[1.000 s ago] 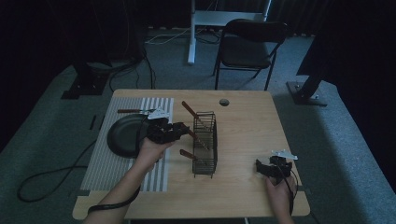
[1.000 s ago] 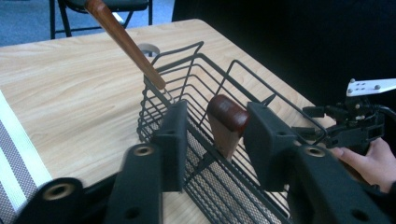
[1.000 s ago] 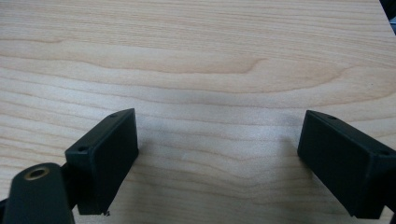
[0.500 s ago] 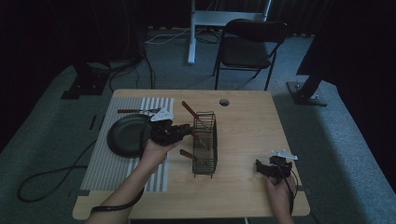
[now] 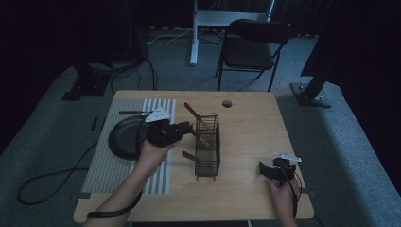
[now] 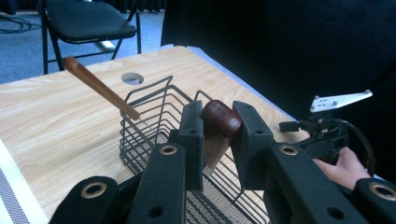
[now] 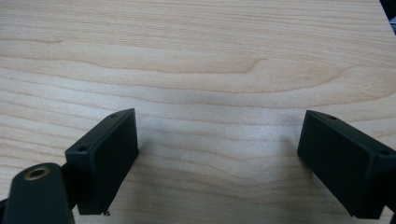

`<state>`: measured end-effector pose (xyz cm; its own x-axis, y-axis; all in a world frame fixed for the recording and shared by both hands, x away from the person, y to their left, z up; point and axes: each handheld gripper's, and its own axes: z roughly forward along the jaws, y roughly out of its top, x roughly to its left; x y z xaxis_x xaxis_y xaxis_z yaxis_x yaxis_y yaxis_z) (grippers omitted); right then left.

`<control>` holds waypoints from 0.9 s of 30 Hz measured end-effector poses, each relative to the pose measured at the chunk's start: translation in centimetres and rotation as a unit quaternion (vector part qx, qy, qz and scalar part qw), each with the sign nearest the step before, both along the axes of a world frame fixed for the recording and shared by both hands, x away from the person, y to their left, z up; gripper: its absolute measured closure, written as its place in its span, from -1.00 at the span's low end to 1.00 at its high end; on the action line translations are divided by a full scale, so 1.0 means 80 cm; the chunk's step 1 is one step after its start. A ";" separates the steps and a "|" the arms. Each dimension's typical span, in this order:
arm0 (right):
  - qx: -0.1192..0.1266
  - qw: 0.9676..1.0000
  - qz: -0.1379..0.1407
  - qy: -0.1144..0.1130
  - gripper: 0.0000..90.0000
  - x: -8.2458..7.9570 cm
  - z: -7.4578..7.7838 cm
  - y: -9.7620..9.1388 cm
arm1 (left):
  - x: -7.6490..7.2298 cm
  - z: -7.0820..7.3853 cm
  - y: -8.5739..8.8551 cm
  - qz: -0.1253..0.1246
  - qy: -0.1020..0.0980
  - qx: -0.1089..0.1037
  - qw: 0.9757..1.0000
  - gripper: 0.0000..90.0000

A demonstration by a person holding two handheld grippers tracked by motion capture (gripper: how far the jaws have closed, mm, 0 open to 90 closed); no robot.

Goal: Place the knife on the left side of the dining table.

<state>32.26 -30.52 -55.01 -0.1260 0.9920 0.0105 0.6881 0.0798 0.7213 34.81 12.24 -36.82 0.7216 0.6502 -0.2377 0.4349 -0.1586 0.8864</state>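
Near the middle of the wooden table (image 5: 246, 127) stands a black wire basket (image 5: 207, 146), and the left gripper (image 5: 184, 128) reaches it from the left, its jaws closed on the rounded brown wooden handle (image 6: 220, 120) of a utensil whose lower end tapers down toward the basket's mesh. A second wooden-handled utensil (image 6: 100, 87) leans out of the basket's far side, tilted up and away, and a third handle (image 5: 190, 156) pokes out of the near left side. To the left of the gripper a dark round plate (image 5: 122, 139) lies on a striped mat (image 5: 101, 165), with what may be another utensil (image 5: 130, 112) beyond it, too dim to name. At the near right edge, well apart from the basket, the right gripper (image 5: 265, 171) rests low over bare wood with its jaws spread wide and nothing between them. A black folding chair (image 5: 250, 49) stands on the floor beyond the table's far edge.
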 end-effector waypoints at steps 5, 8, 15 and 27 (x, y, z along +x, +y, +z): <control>0.000 1.000 0.000 0.001 -0.75 0.000 0.000 0.000 | -0.011 0.019 0.005 -0.001 -0.018 -0.007 1.000 0.69; 0.000 1.000 0.000 0.001 -0.75 0.000 0.000 0.000 | -0.016 0.030 0.009 -0.001 -0.025 -0.011 1.000 0.69; 0.000 1.000 0.000 0.001 -0.75 0.000 0.000 0.000 | -0.029 0.053 0.024 0.004 -0.041 -0.025 0.999 0.69; 0.000 1.000 0.000 0.001 -0.75 0.000 0.000 0.000 | -0.044 0.079 0.052 0.021 -0.063 -0.036 0.997 0.69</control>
<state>32.25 -30.52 -55.01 -0.1263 0.9919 0.0106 0.6896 0.0801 0.7198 31.30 16.42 -30.52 0.7218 0.6645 -0.1937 0.3234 -0.0763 0.9432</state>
